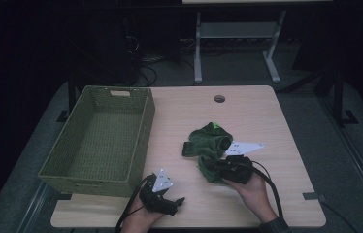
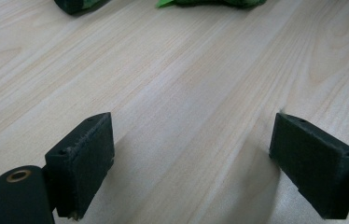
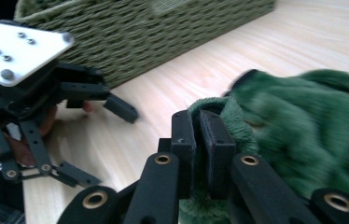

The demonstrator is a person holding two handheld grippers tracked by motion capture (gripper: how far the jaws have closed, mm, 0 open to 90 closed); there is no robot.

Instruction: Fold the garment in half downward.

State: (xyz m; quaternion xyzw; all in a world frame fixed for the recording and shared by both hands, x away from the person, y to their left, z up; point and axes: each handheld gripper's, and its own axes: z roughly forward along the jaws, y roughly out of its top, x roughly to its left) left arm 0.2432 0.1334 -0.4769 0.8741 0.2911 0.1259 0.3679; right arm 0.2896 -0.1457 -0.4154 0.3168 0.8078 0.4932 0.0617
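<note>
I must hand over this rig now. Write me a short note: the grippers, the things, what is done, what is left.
Right gripper: jaws shut on a fold of the green fleece cloth, mid-table.
Left gripper: jaws open, nothing between them, over bare table near the front edge.
Green woven basket: at the table's left, nothing visible inside.
Done: cloth gripped.
Left: probably carry the cloth into the basket and release.

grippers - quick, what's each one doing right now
Left gripper: open, nothing between the jaws, over bare table.
Right gripper: shut on the green cloth.
</note>
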